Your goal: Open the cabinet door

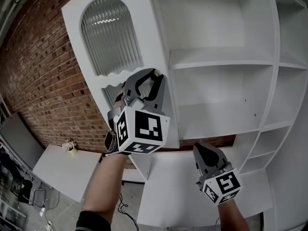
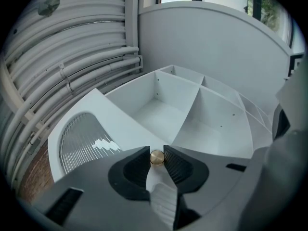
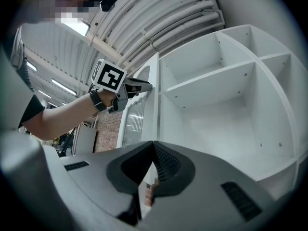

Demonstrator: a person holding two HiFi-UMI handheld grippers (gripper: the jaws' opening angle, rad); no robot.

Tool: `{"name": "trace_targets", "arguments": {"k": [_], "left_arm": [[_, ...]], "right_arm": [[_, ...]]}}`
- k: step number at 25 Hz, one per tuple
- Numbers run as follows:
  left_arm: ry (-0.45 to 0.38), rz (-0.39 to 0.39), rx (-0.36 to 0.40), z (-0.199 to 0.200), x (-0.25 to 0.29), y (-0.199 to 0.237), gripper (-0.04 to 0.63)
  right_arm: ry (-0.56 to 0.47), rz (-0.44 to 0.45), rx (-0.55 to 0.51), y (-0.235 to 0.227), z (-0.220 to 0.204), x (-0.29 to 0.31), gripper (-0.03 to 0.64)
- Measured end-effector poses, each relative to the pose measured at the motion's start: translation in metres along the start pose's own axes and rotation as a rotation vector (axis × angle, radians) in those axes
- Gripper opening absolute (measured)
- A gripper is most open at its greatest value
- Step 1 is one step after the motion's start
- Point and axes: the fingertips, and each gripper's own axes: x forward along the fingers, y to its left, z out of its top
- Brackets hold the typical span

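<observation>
The white cabinet door [image 1: 144, 18] has an arched ribbed-glass window [image 1: 111, 35] and a small brass knob [image 2: 157, 157] near its right edge. My left gripper [image 1: 155, 77] is raised to that edge and shut on the knob, one ribbed pad pressing each side of it [image 2: 157, 154]. The right gripper view shows the same grip from the side, at the door [image 3: 137, 114]. My right gripper [image 1: 202, 149] hangs lower and to the right, shut and empty [image 3: 153, 146]. I cannot tell how far the door stands out from the cabinet.
Open white shelves [image 1: 221, 61] fill the cabinet to the right of the door. A brick wall [image 1: 43, 81] runs along the left. Below it is a white table with a small flower pot [image 1: 70, 147], and a white counter [image 1: 166, 191] lies under my hands.
</observation>
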Motion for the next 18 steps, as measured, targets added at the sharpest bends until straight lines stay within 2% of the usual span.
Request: {"name": "trace_targets", "arguments": {"k": [18], "left_arm": [[-0.103, -0.059, -0.049, 0.011, -0.055, 0.010, 0.077]], "right_arm": [[0.037, -0.043, 0.048, 0.012, -0.011, 0.002, 0.003]]}}
